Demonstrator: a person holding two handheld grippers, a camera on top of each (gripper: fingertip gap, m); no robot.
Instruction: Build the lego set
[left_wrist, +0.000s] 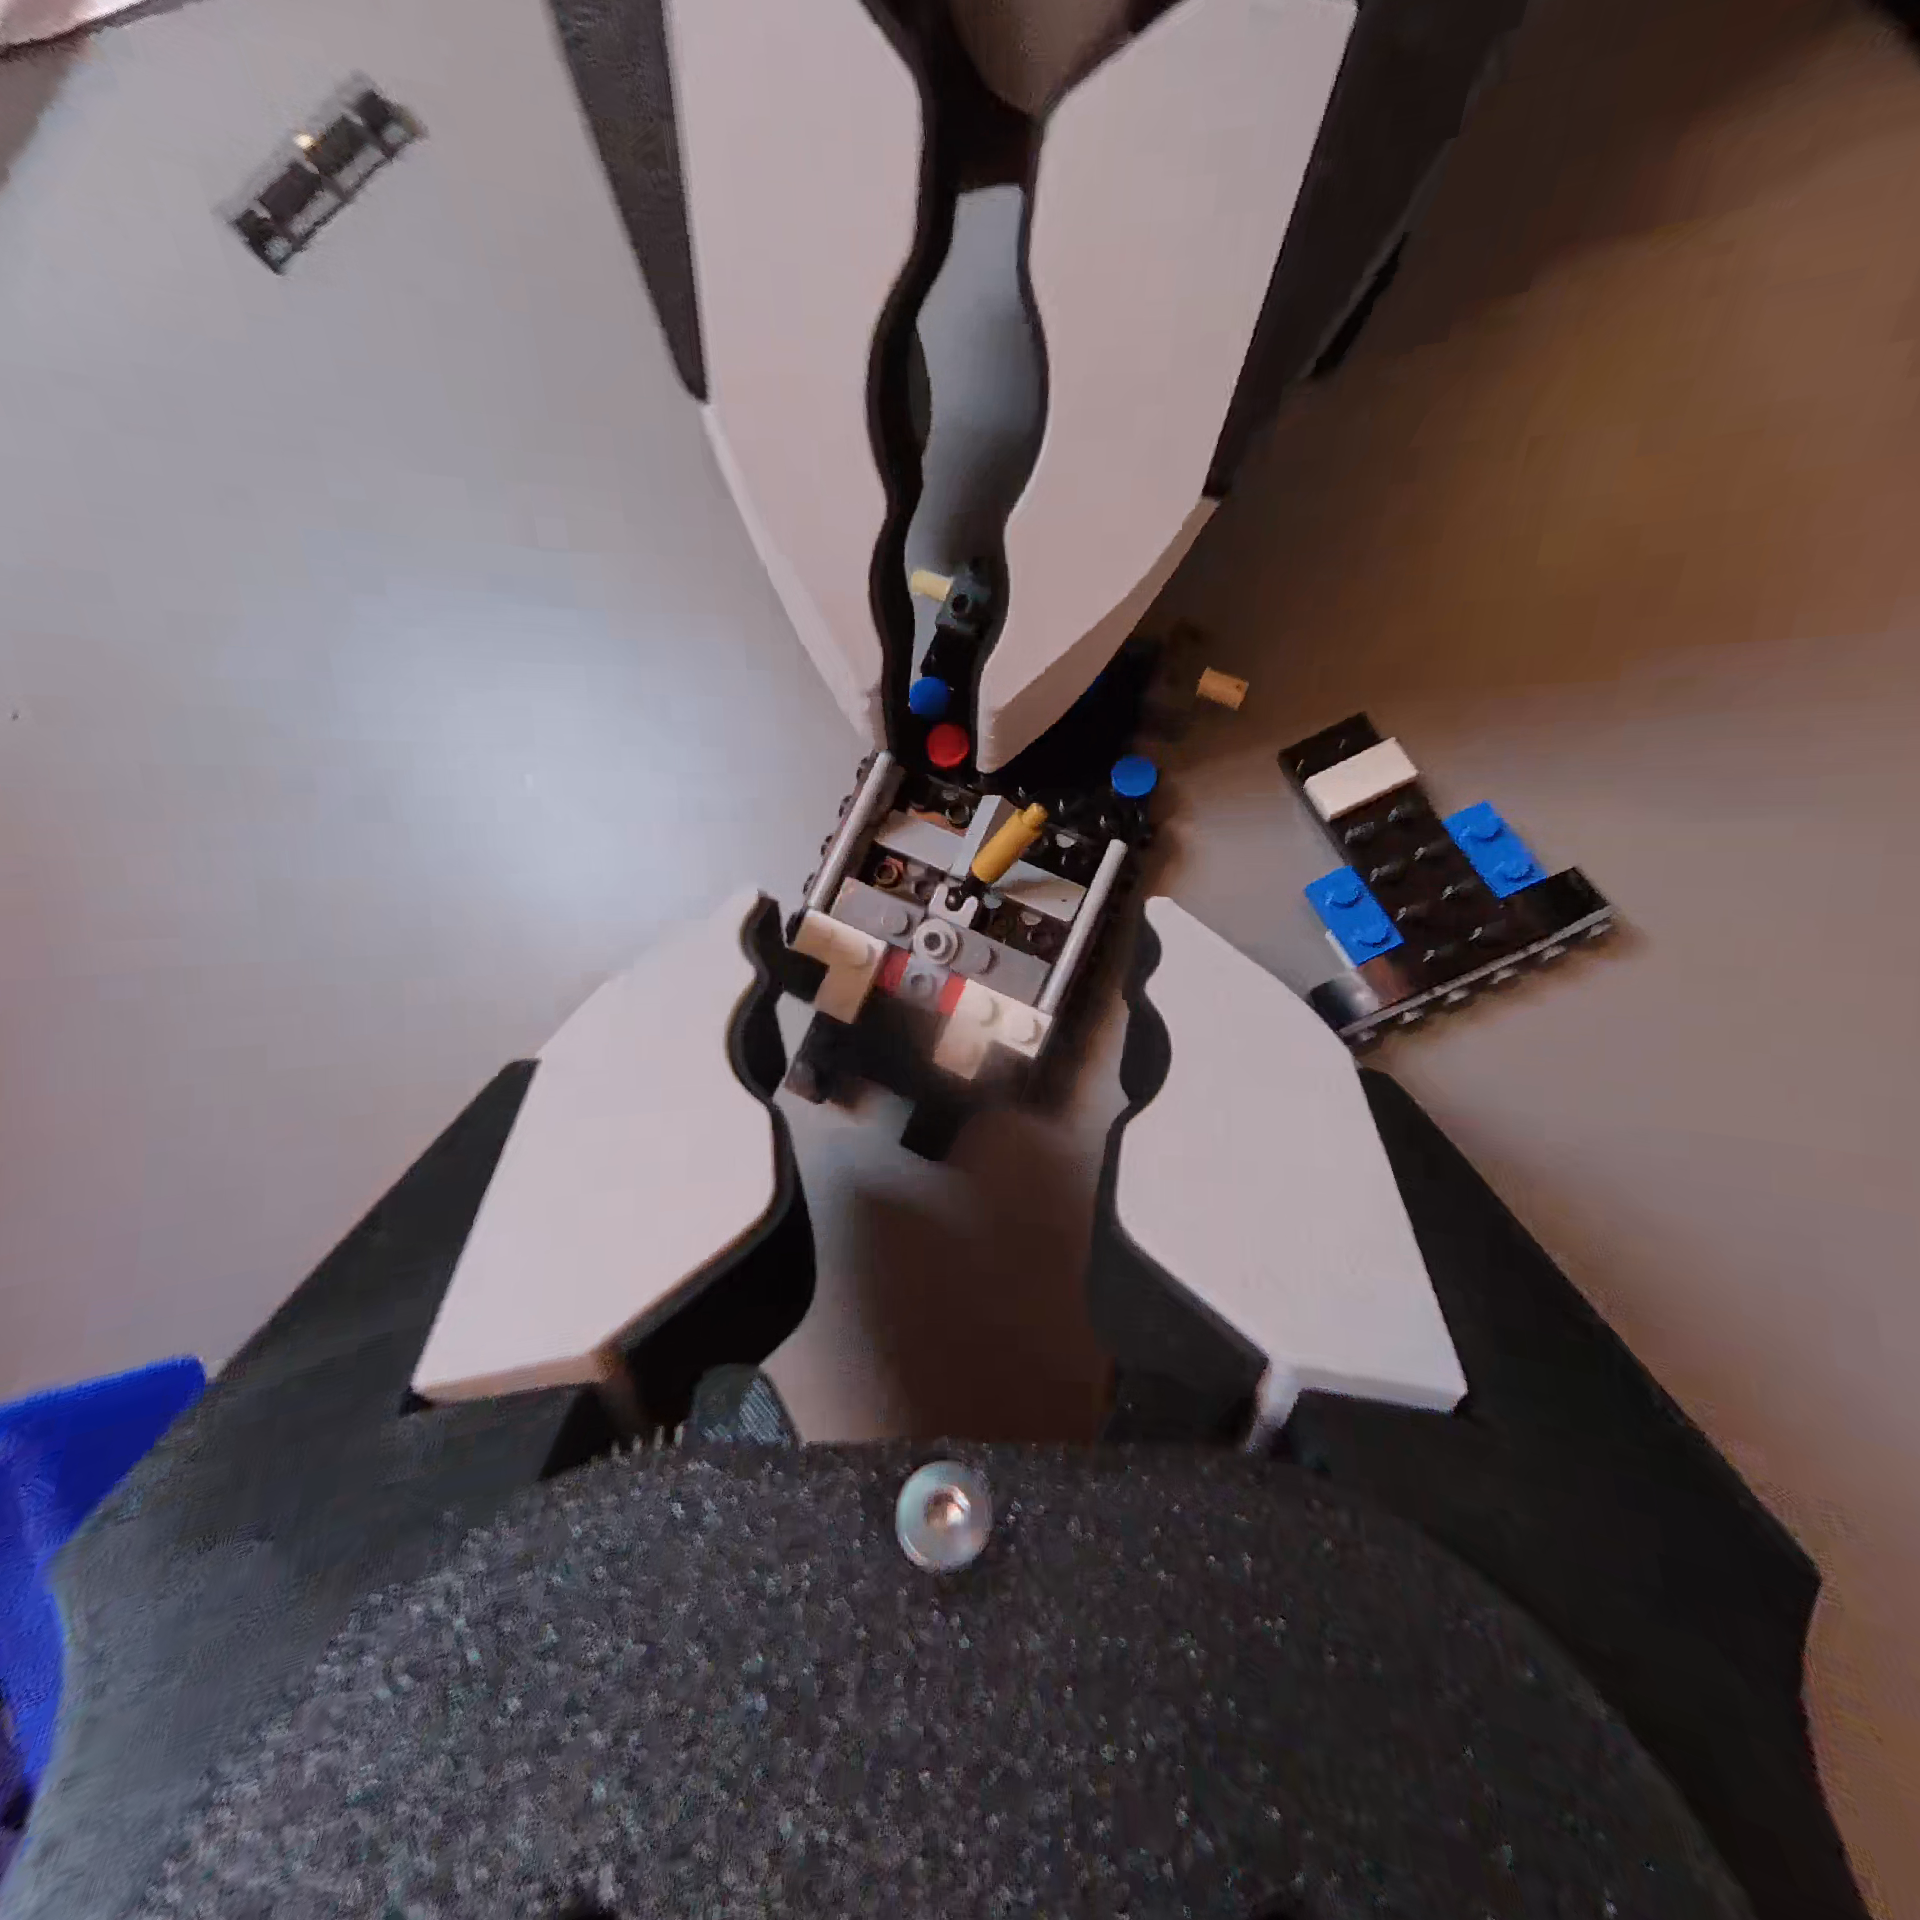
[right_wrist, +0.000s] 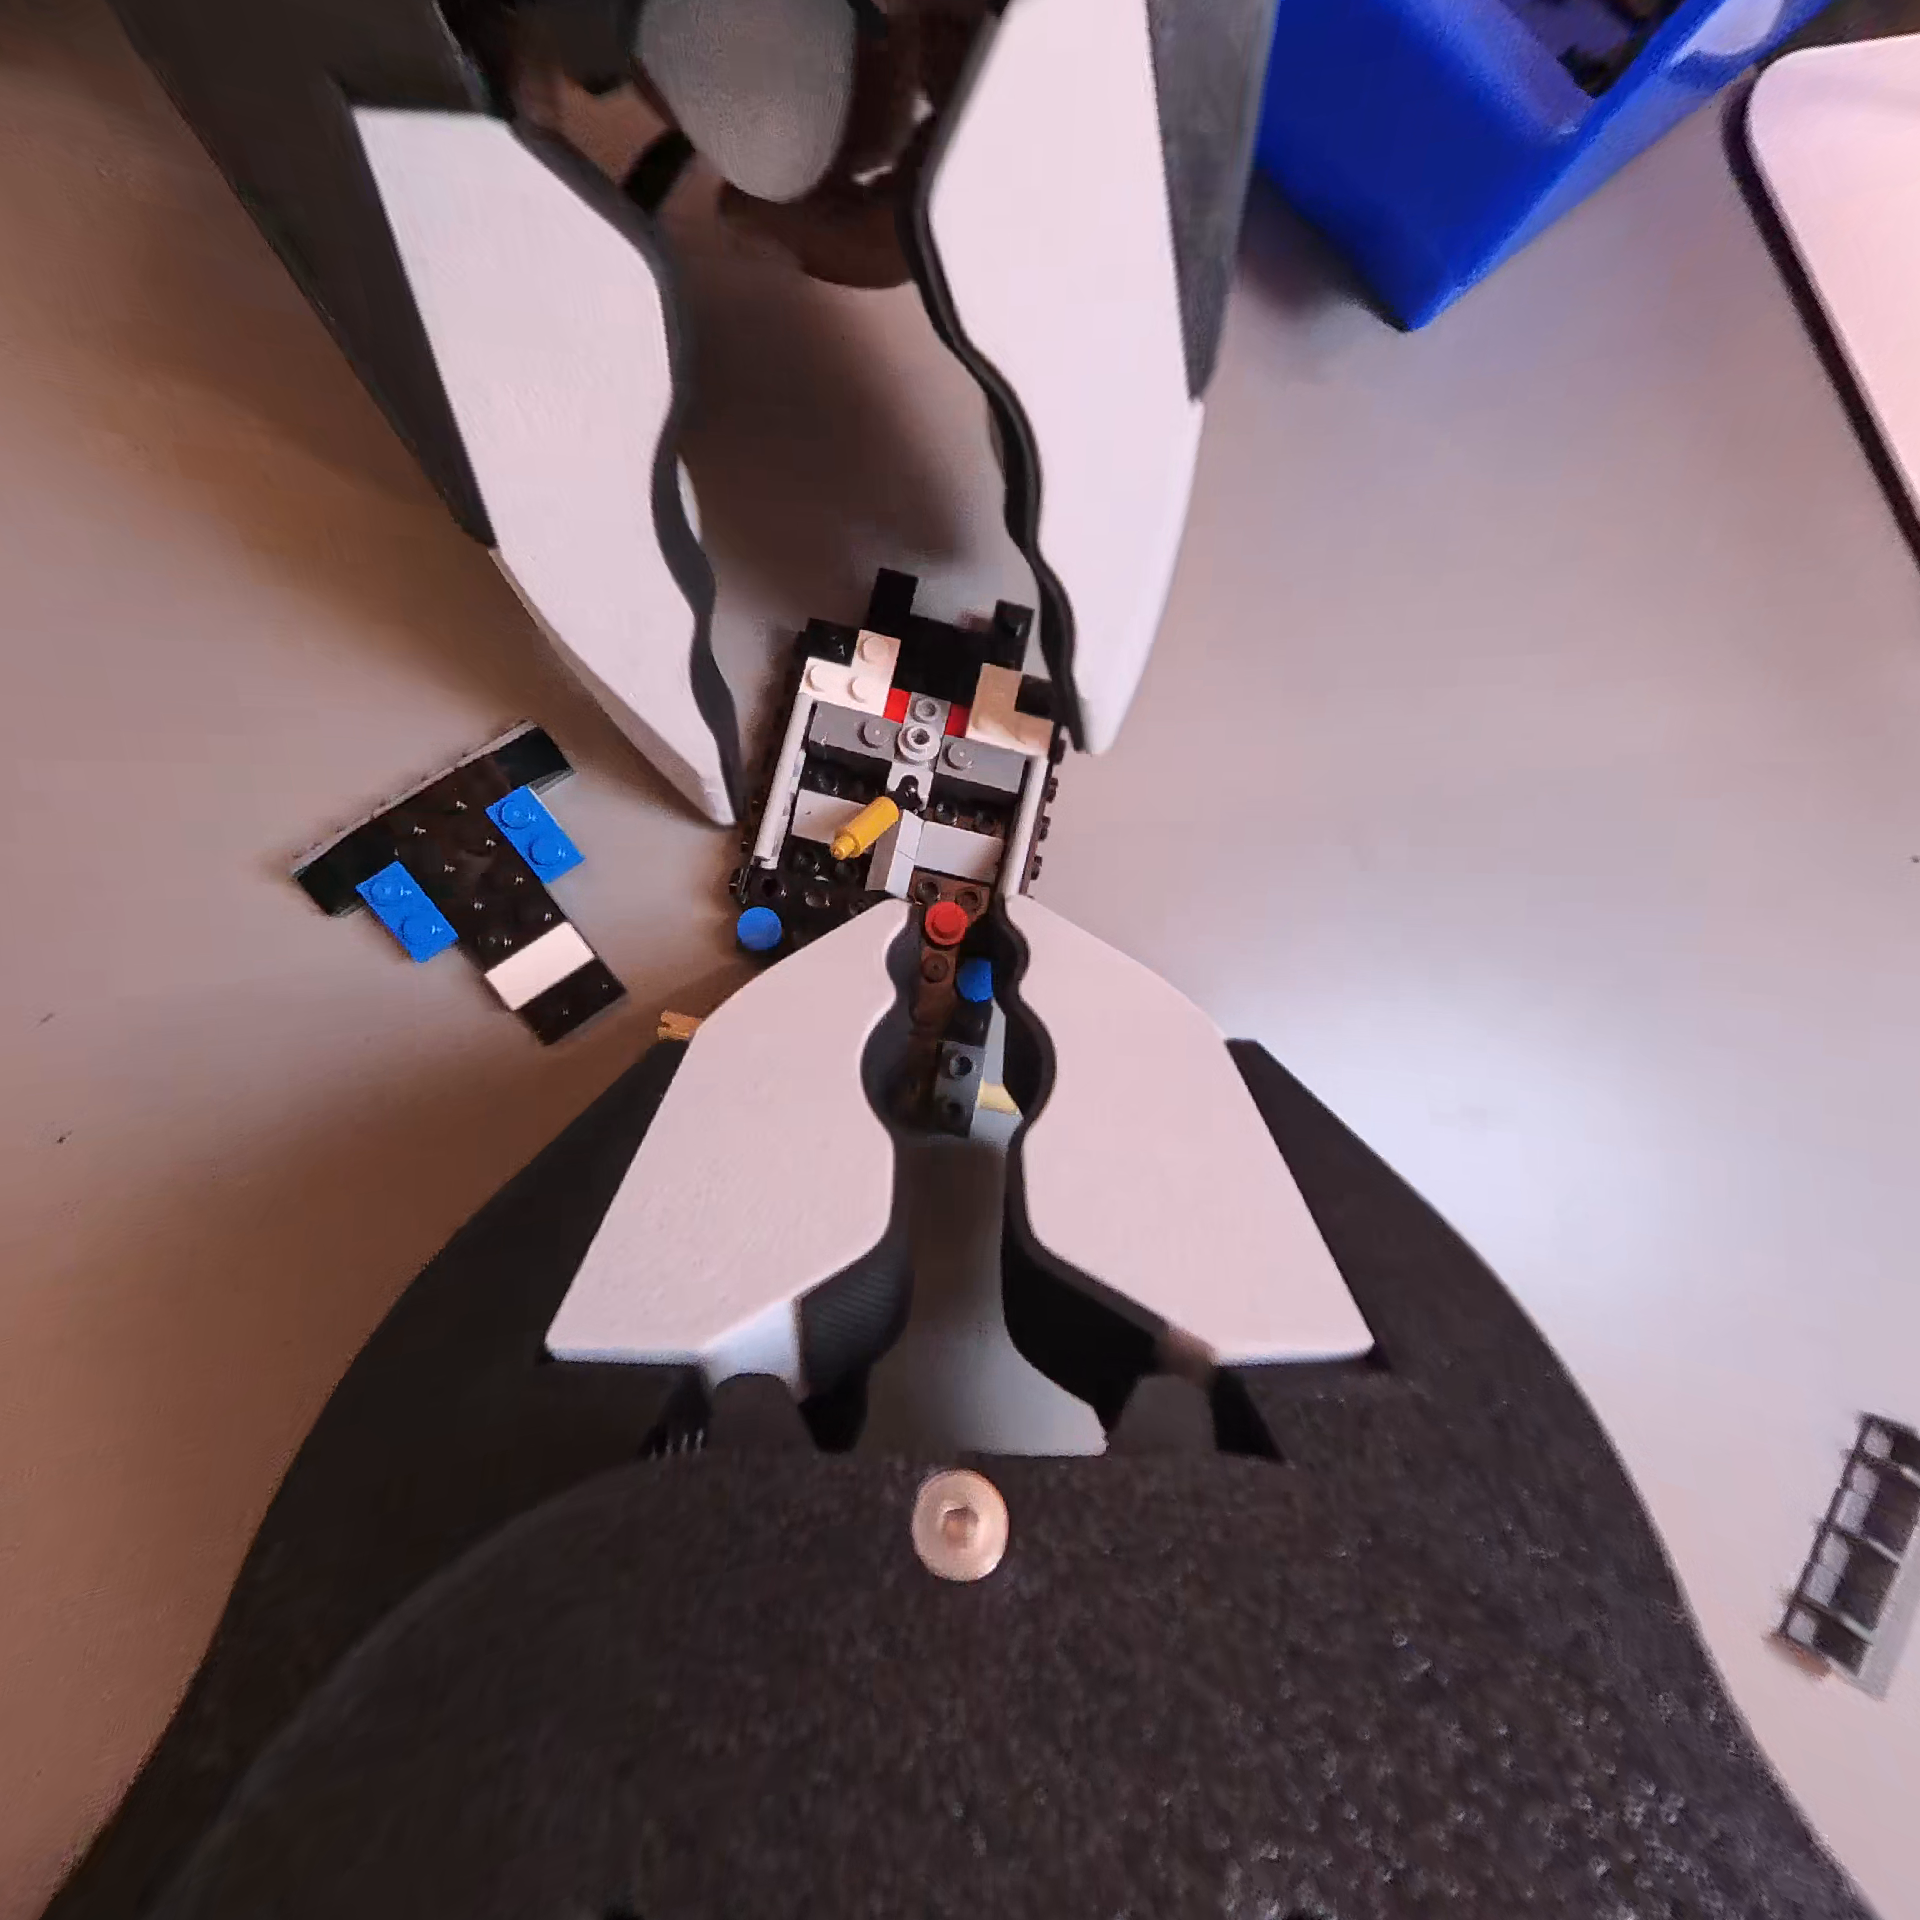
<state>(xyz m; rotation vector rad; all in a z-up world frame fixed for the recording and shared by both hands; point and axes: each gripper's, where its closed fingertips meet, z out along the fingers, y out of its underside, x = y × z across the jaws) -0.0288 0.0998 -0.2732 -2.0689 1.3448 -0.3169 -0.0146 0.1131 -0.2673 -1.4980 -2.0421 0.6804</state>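
Note:
A small brick model (left_wrist: 935, 935) in black, grey and white, with a yellow peg (left_wrist: 1003, 842) on top, sits on the pale table. My left gripper (left_wrist: 961, 935) is closed on the model's wide white-and-red end, one fingertip against each side. My right gripper (right_wrist: 948, 904) comes from the opposite side. It is shut on the model's narrow dark tail strip (right_wrist: 940, 997), which carries a red round stud (right_wrist: 945, 922) and a blue one (right_wrist: 975, 980). The model (right_wrist: 914, 790) and the left gripper (right_wrist: 899, 769) also show in the right wrist view.
A flat black wing-shaped plate assembly (left_wrist: 1444, 883) with two blue plates and a white tile lies beside the model. A loose tan peg (left_wrist: 1221, 688) lies nearby. A small dark grille piece (left_wrist: 322, 171) lies farther off. A blue bin (right_wrist: 1455, 156) stands behind the left gripper. Left and right tips are no more than a few centimetres apart. Left tips and right tips are each some 4 centimeters from the loose tan peg (left_wrist: 1221, 688).

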